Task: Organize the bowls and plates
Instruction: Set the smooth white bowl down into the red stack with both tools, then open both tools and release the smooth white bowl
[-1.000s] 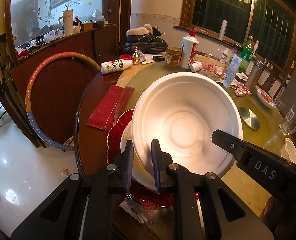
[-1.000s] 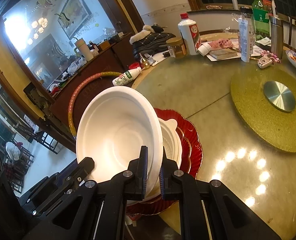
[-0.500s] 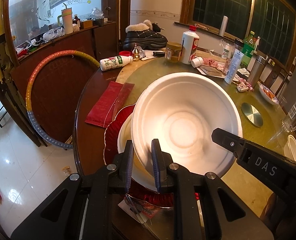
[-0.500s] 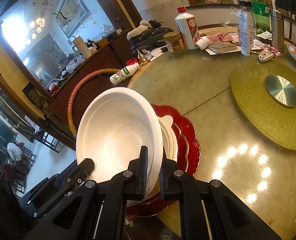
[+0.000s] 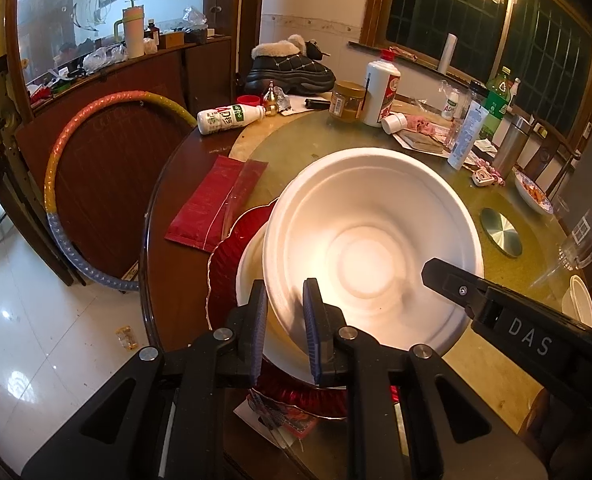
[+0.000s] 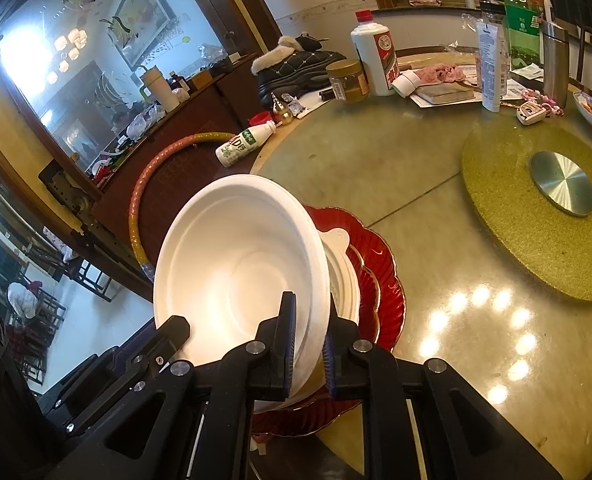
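I have both grippers on the white foam bowl: left gripper clamps its near-left rim, right gripper its near-right rim. Bowl is tilted over the white dish and red plates, near table edge; probably not seated.

White foam bowl tilted, rim pinched on 2 sides, held just above stack: white lidded bowl on red scalloped plates at table edge.
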`<state>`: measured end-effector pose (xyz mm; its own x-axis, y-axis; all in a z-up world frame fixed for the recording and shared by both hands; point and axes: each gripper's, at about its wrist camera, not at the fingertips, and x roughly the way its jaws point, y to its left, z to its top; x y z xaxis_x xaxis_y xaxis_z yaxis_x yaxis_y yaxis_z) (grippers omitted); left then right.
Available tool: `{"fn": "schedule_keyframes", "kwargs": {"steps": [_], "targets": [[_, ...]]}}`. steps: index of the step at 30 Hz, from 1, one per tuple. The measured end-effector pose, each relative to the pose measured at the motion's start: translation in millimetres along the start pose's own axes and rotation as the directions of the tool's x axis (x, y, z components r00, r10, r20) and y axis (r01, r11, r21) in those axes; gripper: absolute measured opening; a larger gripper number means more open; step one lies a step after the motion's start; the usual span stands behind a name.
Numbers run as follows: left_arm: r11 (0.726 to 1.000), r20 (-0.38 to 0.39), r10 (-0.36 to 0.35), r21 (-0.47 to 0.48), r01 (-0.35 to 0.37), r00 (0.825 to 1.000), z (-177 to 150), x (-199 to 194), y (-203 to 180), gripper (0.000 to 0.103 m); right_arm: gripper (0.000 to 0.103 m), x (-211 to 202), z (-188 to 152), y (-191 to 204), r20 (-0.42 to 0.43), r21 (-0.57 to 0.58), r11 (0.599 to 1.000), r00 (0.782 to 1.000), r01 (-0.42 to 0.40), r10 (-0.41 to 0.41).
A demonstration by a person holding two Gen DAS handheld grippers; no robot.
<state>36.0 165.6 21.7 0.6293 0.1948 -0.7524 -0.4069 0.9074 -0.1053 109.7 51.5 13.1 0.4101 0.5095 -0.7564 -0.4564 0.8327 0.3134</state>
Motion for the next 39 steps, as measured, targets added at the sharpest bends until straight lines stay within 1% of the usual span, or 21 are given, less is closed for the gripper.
{"fn": "schedule_keyframes", "kwargs": {"steps": [7,13,16,17,18,19,20,21,23,25,26,27,28,29,31,33,34,36,39], "targets": [[1.0,-0.011,-0.005,-0.004,0.005,1.0,0,3,1,0.016,0.014,1,0,1,-0.005,0.005,1.0,1.0,0.006,-0.006],[1.0,-0.009,0.014,-0.016,-0.014,1.0,2,5,3,0.016,0.015,-4,3,5,0.025,-0.01,0.999,0.999,0.035,-0.034],[0.999,-0.018,0.019,-0.033,-0.02,1.0,2,7,6,0.017,0.024,-5,3,8,0.041,-0.026,0.998,0.998,0.057,-0.056],[0.999,-0.023,0.018,-0.037,-0.018,1.0,2,7,6,0.021,0.027,-5,3,8,0.043,-0.028,0.998,0.997,0.058,-0.057],[0.999,-0.03,0.016,-0.042,-0.018,0.999,2,8,7,0.03,0.027,-6,3,8,0.046,-0.03,0.998,0.997,0.059,-0.058],[0.999,-0.033,0.016,-0.042,-0.018,0.999,1,8,6,0.036,0.027,-6,3,7,0.049,-0.032,0.998,0.997,0.062,-0.06],[0.999,-0.033,0.015,-0.041,-0.016,0.999,1,7,6,0.047,0.027,-6,2,8,0.049,-0.035,0.997,0.997,0.063,-0.061],[0.999,-0.025,0.013,-0.039,-0.014,1.0,1,5,6,0.056,0.028,-6,2,8,0.049,-0.035,0.997,0.997,0.061,-0.06],[0.999,0.001,0.023,-0.035,-0.023,1.0,1,-1,5,0.058,0.031,-7,1,7,0.051,-0.033,0.998,0.997,0.057,-0.055],[0.999,0.03,0.038,-0.029,-0.037,0.999,2,-7,5,0.059,0.036,-8,1,6,0.055,-0.033,0.998,0.997,0.055,-0.053],[0.999,0.045,0.045,-0.03,-0.044,0.998,2,-10,5,0.061,0.043,-9,0,5,0.057,-0.032,0.998,0.997,0.05,-0.049],[0.998,0.065,0.062,-0.035,-0.06,0.996,3,-14,5,0.064,0.047,-10,0,5,0.06,-0.031,0.998,0.997,0.045,-0.043],[0.996,0.085,0.08,-0.042,-0.077,0.993,3,-18,6,0.065,0.049,-11,0,4,0.069,-0.029,0.999,0.997,0.044,-0.042],[0.995,0.099,0.09,-0.047,-0.086,0.991,4,-20,6,0.068,0.053,-14,-1,3,0.078,-0.024,0.999,0.996,0.043,-0.042],[0.993,0.129,0.108,-0.06,-0.101,0.986,4,-26,7,0.073,0.058,-17,-1,0,0.089,-0.011,0.999,0.995,0.034,-0.032],[0.991,0.153,0.119,-0.07,-0.11,0.981,5,-30,7,0.079,0.065,-21,-2,-3,0.101,0.006,1.0,0.995,0.022,-0.022],[0.991,0.161,0.122,-0.07,-0.112,0.979,5,-31,7,0.079,0.067,-24,-2,-6,0.108,0.016,1.0,0.994,0.017,-0.019],[0.991,0.17,0.125,-0.065,-0.115,0.977,5,-33,4,0.08,0.076,-28,-2,-13,0.12,0.039,0.999,0.993,0.012,-0.016],[0.993,0.171,0.109,-0.051,-0.102,0.979,5,-34,-3,0.08,0.081,-33,-4,-24,0.125,0.068,0.998,0.992,0.007,-0.015]]}}
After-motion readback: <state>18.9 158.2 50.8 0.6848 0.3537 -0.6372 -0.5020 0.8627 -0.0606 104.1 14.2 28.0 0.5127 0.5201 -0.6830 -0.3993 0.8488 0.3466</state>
